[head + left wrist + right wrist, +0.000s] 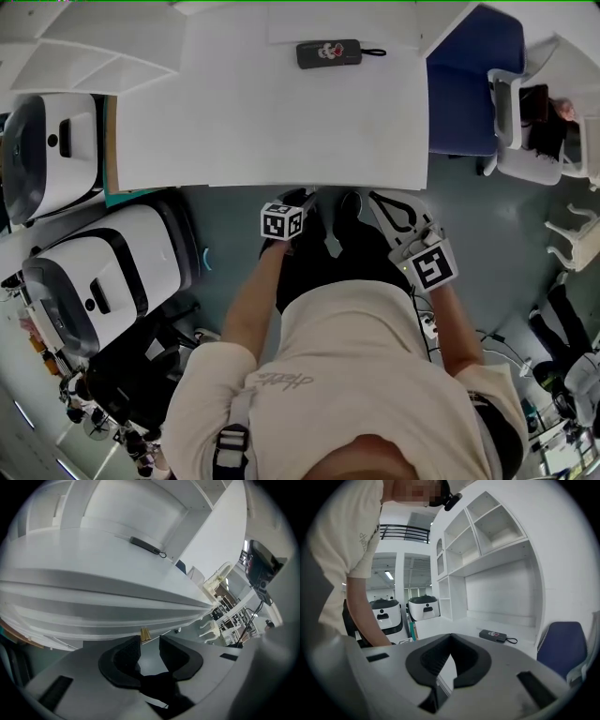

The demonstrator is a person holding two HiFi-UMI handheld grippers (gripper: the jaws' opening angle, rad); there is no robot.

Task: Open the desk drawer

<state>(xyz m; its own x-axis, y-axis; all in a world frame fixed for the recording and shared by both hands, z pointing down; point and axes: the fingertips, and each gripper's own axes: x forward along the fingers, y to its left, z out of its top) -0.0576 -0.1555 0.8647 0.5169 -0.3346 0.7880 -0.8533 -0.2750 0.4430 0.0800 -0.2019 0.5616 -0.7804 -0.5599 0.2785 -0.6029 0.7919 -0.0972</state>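
The left claw (150,645) points at the underside of the white tabletop's (93,559) front edge, jaws a narrow gap apart with nothing between them. Just past its tips hangs a small brass-coloured piece (145,633), below the white bands that run under the tabletop's lip. The drawer (108,619) seems to be the lowest of those bands, though its outline is not clear. In the head view the overhang hides it.

The right claw (450,640) is held lower and to the right, off the furniture, its tips meeting and holding nothing. It looks up past the tabletop's edge toward the shelves (487,531).

On the tabletop only a dark case (329,52) with a cord loop lies, far back near the wall, well apart from both claws. In front of the edge is grey-green floor (234,211). A blue chair (469,84) stands at the tabletop's right end, and two white machines (103,272) crowd the left side.
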